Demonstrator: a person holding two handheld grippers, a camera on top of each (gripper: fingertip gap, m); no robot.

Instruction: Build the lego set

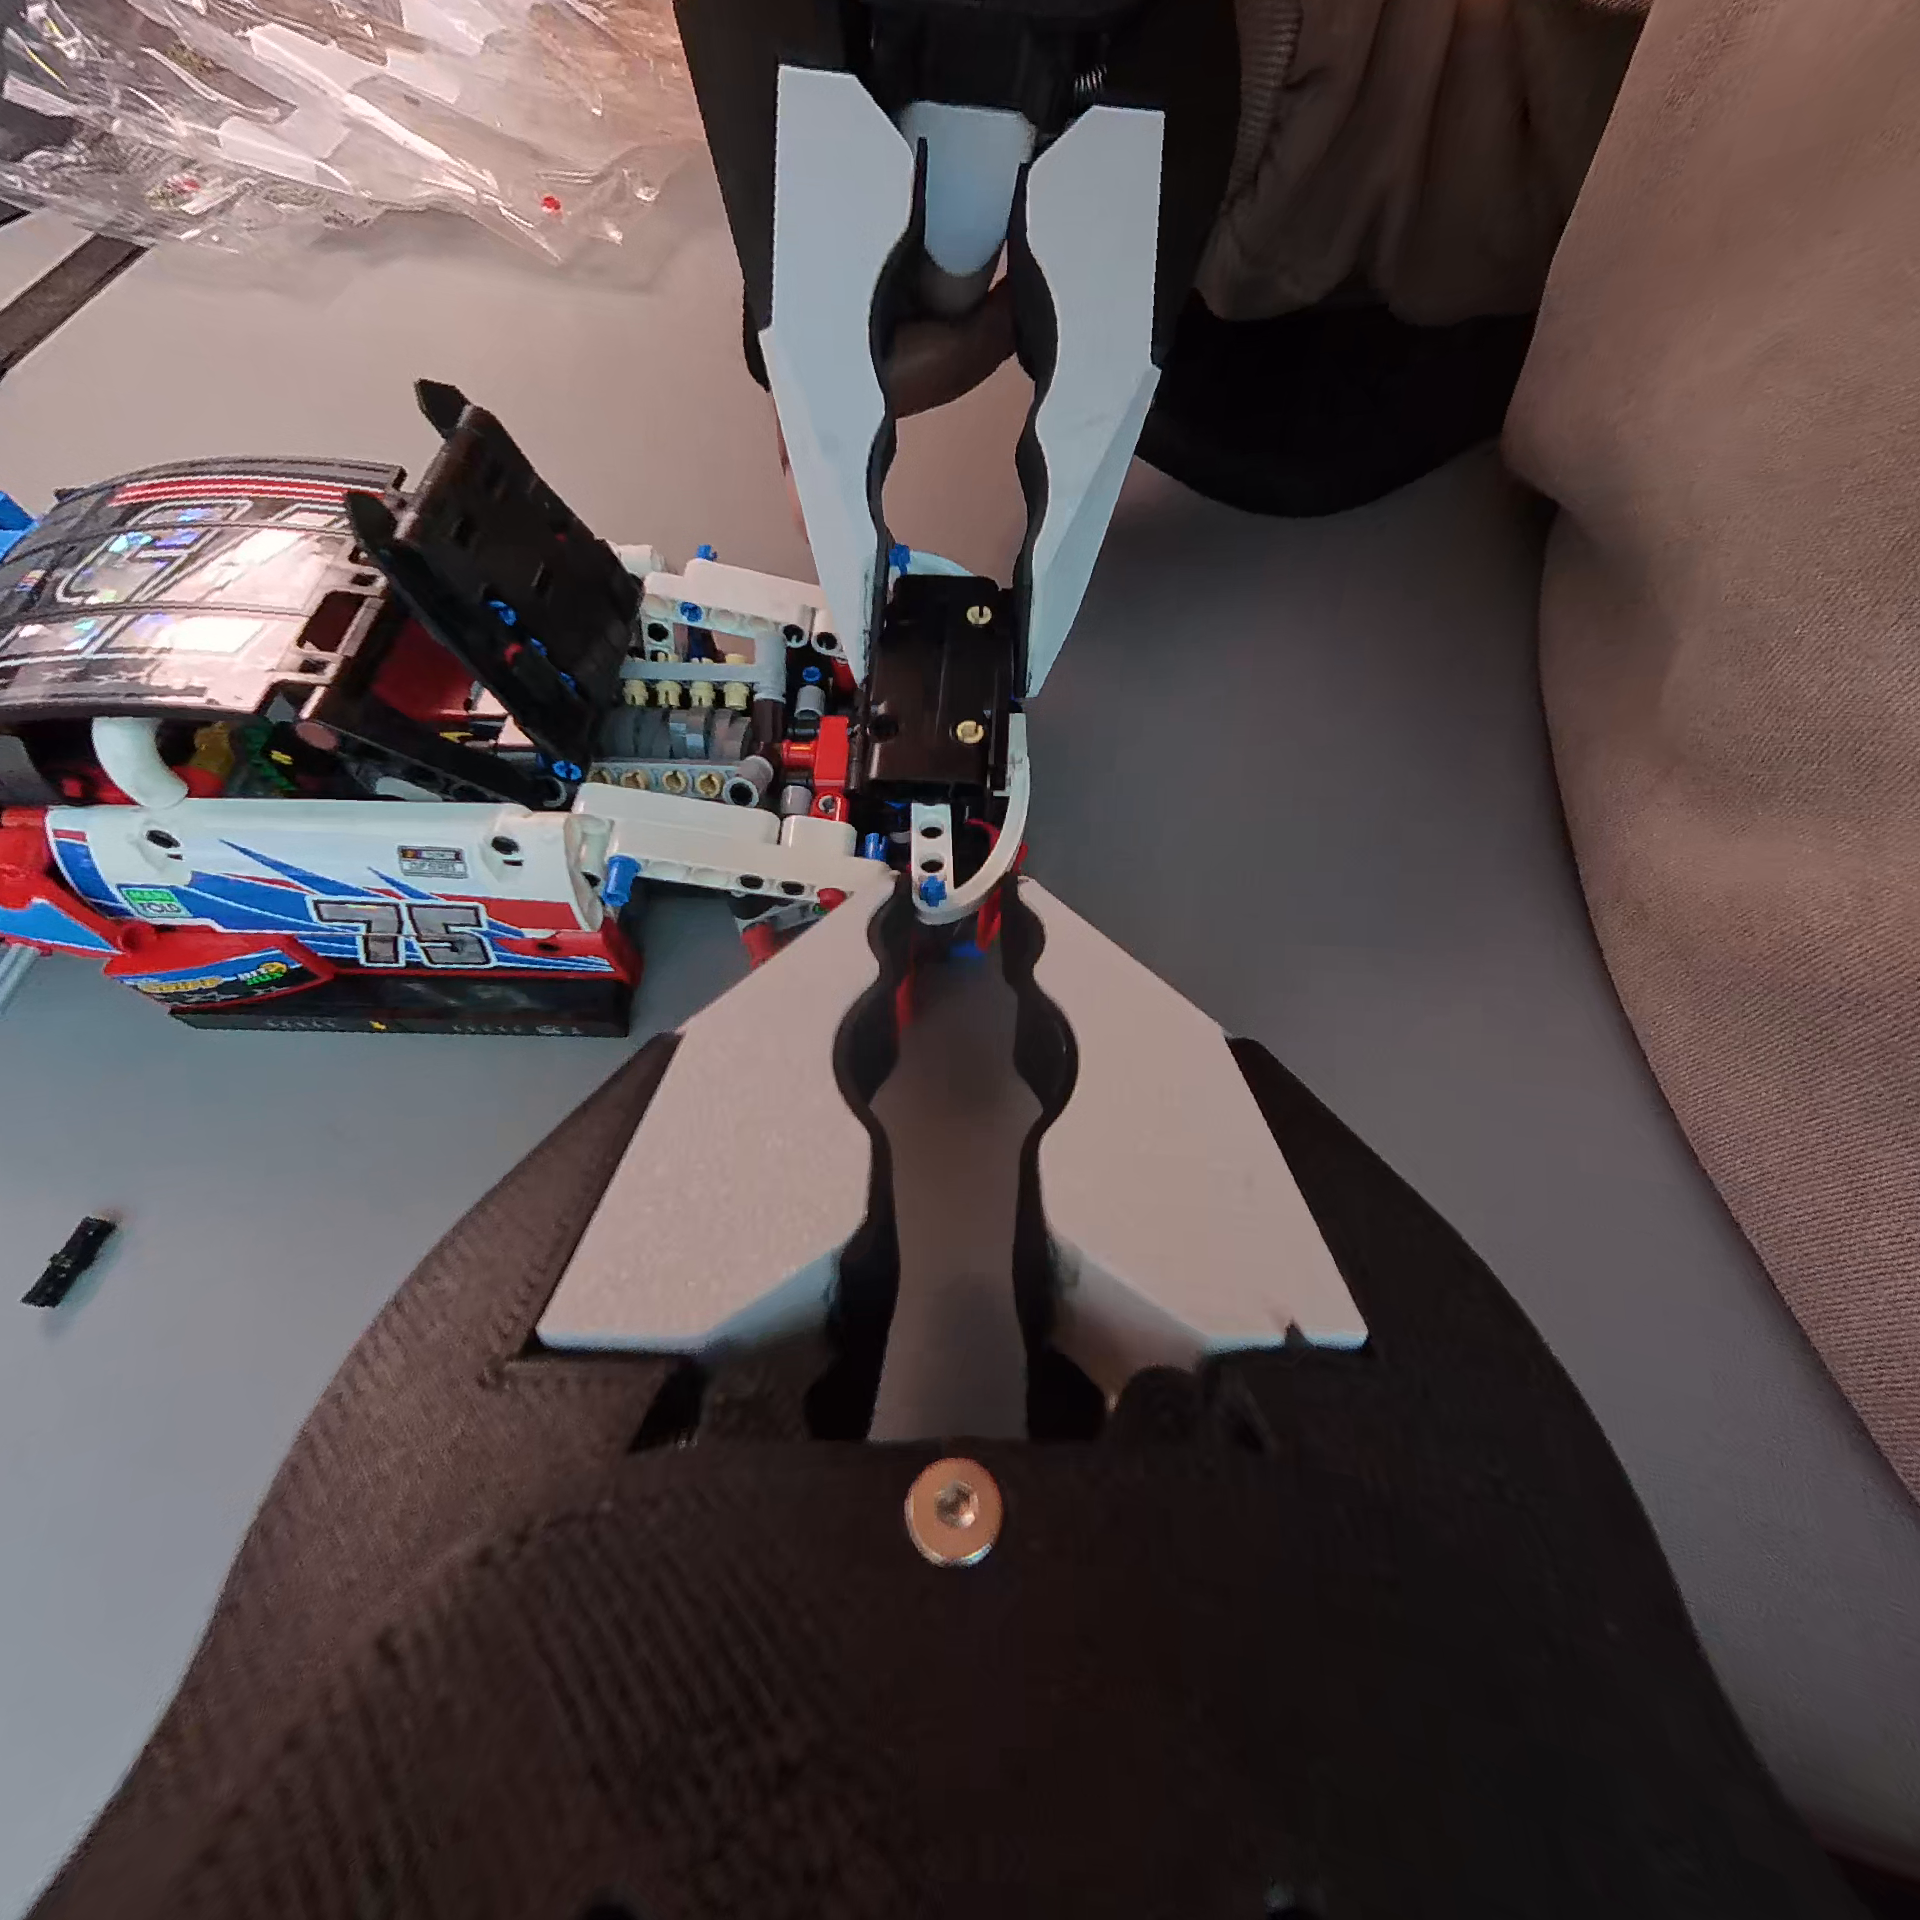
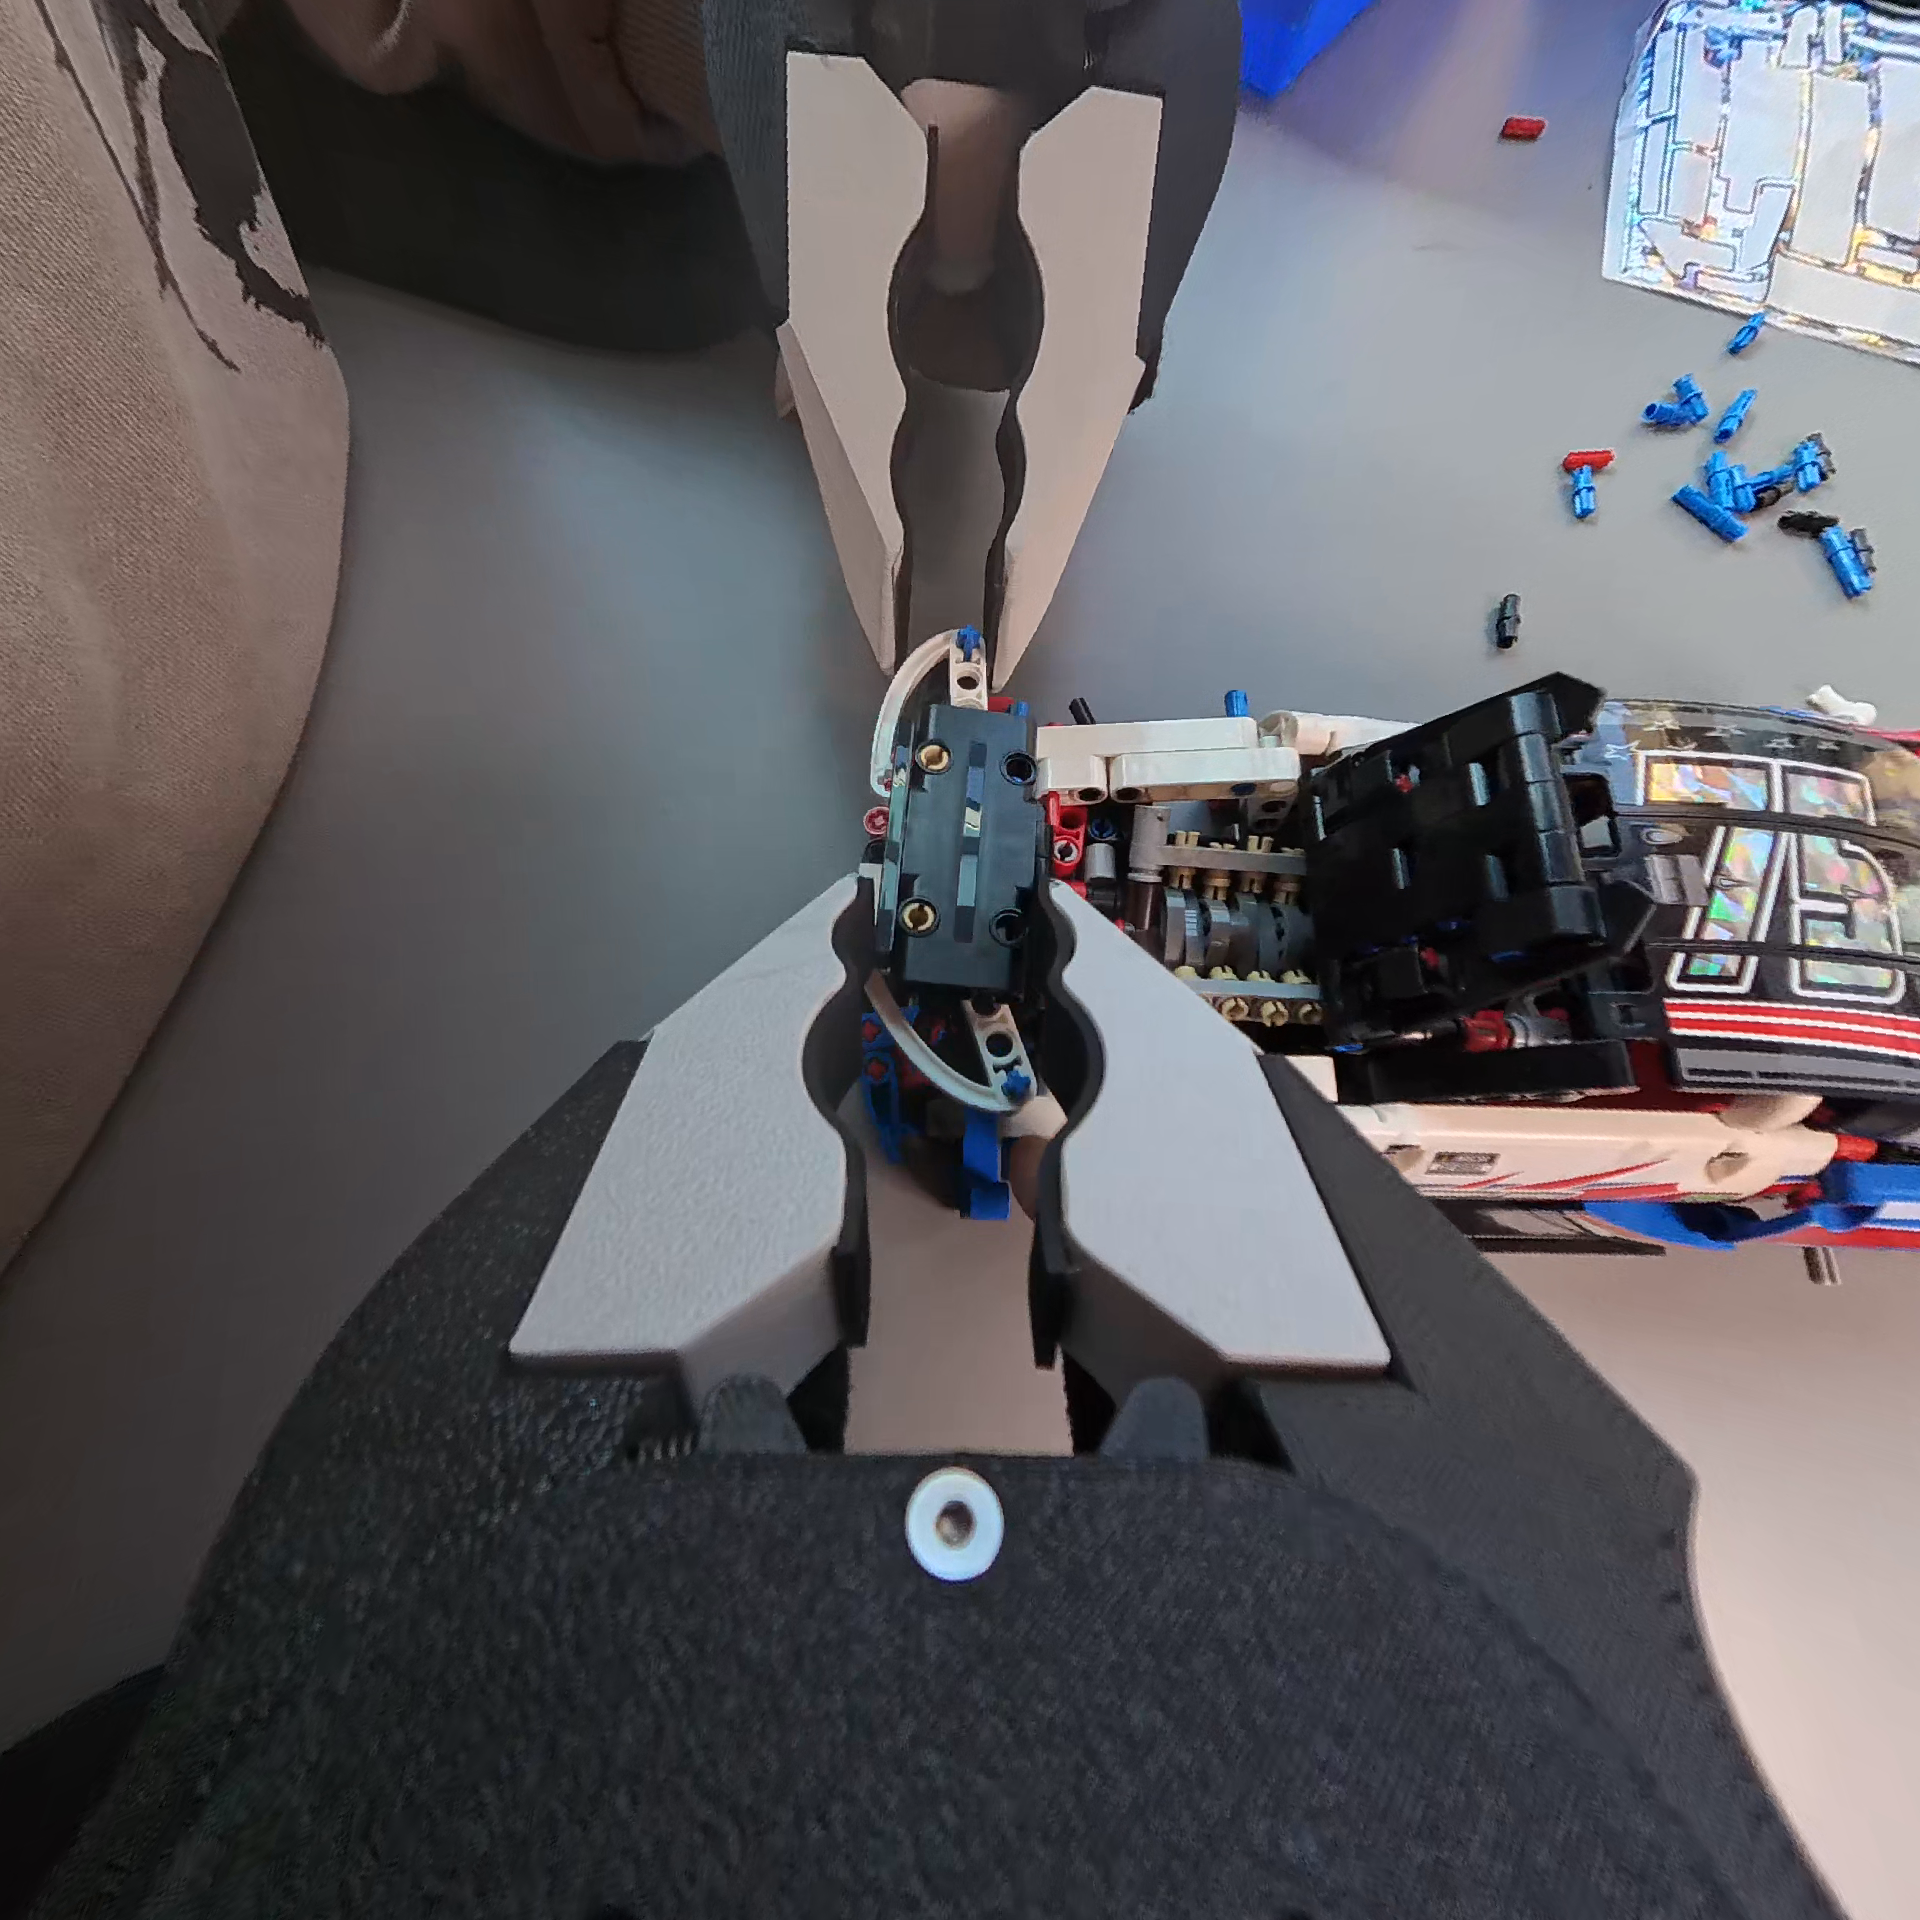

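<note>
Centrally, on grey table [image 1: 312, 1195]: partly built lego race car [image 1: 312, 831], red, white and blue body, black hinged hood panel [image 1: 499, 561] tilted up, engine block with grey gears and tan pins exposed behind it. Beige cushioned seat [image 1: 1745, 727] along the table edge nearest the car's front end. Clear plastic bags [image 1: 312, 114] at far left corner in left wrist view; sticker sheet [image 2: 1766, 177] at far right corner in right wrist view.

At the car's front end, black lego block [image 1: 940, 691] with tan pins, touching a white curved arch piece [image 1: 997, 842]. Right gripper [image 2: 951, 914] closed partway on that black block, fingers pressed against its two sides, wavy black pads in contact. Left gripper [image 1: 951, 899] opposite, tip to tip with the right one, jaws narrowed to a slim gap at the white arch; firm grip or mere touch not clear.

Smaller bits: loose blue pins [image 2: 1756, 478] scattered well apart from the car, a red pin [image 2: 1588, 459] among them, one small red piece [image 2: 1522, 127] farther off, a black connector [image 2: 1508, 620] near the hood, a black strip piece [image 1: 68, 1259] alone on the table's left side.
</note>
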